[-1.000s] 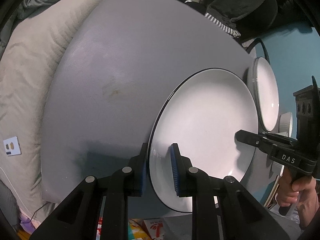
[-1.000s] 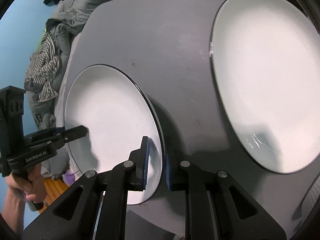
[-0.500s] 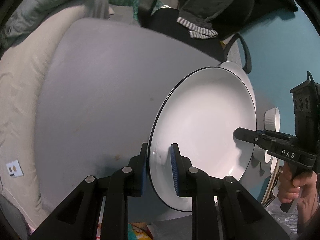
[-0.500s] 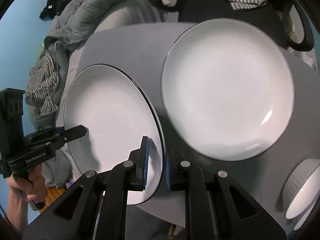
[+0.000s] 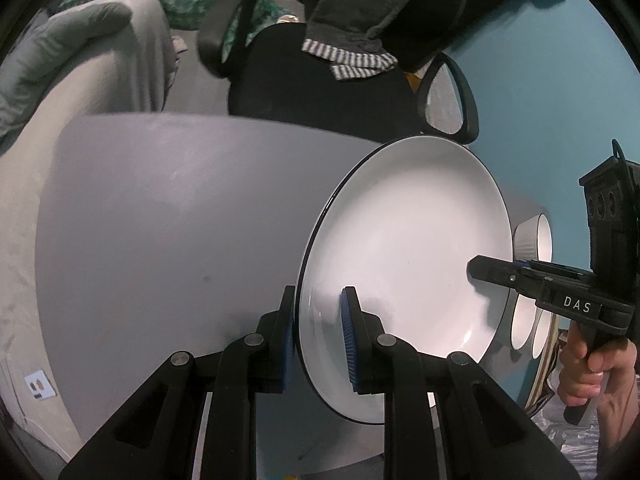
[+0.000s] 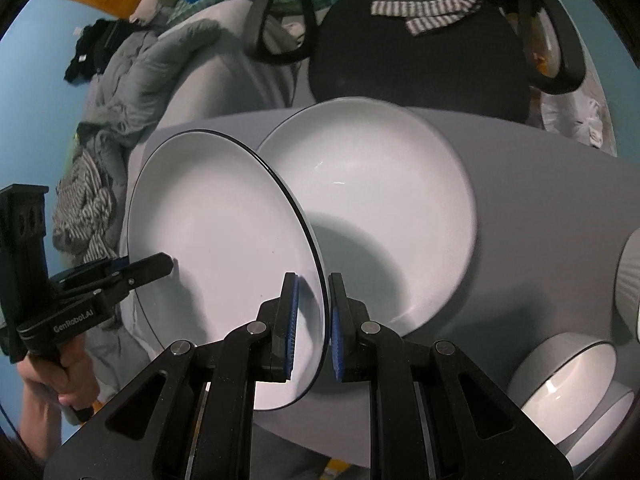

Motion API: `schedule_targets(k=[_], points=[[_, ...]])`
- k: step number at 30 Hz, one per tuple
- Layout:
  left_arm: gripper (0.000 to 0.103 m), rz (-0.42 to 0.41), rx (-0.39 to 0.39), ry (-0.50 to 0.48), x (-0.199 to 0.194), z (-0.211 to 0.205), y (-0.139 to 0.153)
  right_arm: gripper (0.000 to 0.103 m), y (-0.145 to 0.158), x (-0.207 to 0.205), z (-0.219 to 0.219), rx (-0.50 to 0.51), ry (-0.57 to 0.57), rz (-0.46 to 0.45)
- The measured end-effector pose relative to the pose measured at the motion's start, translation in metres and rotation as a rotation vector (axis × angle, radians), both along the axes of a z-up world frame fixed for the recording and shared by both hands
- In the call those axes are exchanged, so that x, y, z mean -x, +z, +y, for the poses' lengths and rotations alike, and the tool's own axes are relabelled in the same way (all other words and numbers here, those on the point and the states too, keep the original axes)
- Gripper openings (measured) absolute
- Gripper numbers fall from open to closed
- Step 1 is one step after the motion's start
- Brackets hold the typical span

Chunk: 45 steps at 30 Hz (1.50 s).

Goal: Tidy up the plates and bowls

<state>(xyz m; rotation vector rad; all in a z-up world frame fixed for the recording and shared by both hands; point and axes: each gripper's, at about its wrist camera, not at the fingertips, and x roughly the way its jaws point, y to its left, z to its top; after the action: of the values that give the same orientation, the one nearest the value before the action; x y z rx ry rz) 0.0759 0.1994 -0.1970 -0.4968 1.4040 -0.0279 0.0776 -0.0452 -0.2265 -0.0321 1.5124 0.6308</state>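
A white plate with a thin black rim (image 5: 408,256) is held in the air between both grippers. My left gripper (image 5: 316,336) is shut on its near rim. My right gripper (image 6: 312,324) is shut on the opposite rim of the same plate (image 6: 224,232). Each gripper shows at the far edge of the plate in the other's view. A second white plate (image 6: 384,216) lies flat on the grey table (image 6: 540,184), just right of and below the held plate. White ribbed bowls (image 6: 568,392) stand at the table's right end; they also show in the left wrist view (image 5: 532,240).
A black office chair (image 6: 420,44) with striped cloth draped on it stands behind the table. A bed with grey bedding (image 5: 80,60) runs along the left side. The wall (image 5: 552,92) is blue. The table's left half (image 5: 160,220) is bare grey surface.
Both grippers have lifted the held plate off the table and carried it toward the second plate. The chair and bowls have come into view.
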Motion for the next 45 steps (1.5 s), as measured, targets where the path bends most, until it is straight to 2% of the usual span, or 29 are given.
schedule_targets(k=[8,19,28,32,38,41,45], points=[[0.020,0.025,-0.017,-0.034,-0.036,-0.014,-0.013,0.015,-0.005,-0.032,-0.029,-0.002,-0.046,0.023],[0.020,0.083,-0.023,-0.008,-0.049,-0.016,-0.031,0.015,-0.022,-0.049,-0.033,0.018,-0.051,0.067],[0.020,0.101,-0.088,-0.022,-0.053,-0.023,-0.030,0.017,-0.032,-0.053,-0.031,0.036,-0.042,0.090],[0.020,0.150,-0.132,-0.035,-0.054,-0.030,-0.040,0.016,-0.034,-0.055,-0.030,0.068,-0.037,0.090],[0.020,0.142,-0.153,-0.057,-0.056,-0.034,-0.040,0.015,-0.033,-0.058,-0.029,0.082,-0.053,0.106],[0.021,0.143,-0.142,-0.056,-0.057,-0.032,-0.041,0.020,-0.034,-0.059,-0.028,0.099,-0.057,0.128],[0.027,0.137,-0.136,-0.044,-0.057,-0.030,-0.041,0.035,-0.029,-0.057,-0.020,0.124,-0.042,0.136]])
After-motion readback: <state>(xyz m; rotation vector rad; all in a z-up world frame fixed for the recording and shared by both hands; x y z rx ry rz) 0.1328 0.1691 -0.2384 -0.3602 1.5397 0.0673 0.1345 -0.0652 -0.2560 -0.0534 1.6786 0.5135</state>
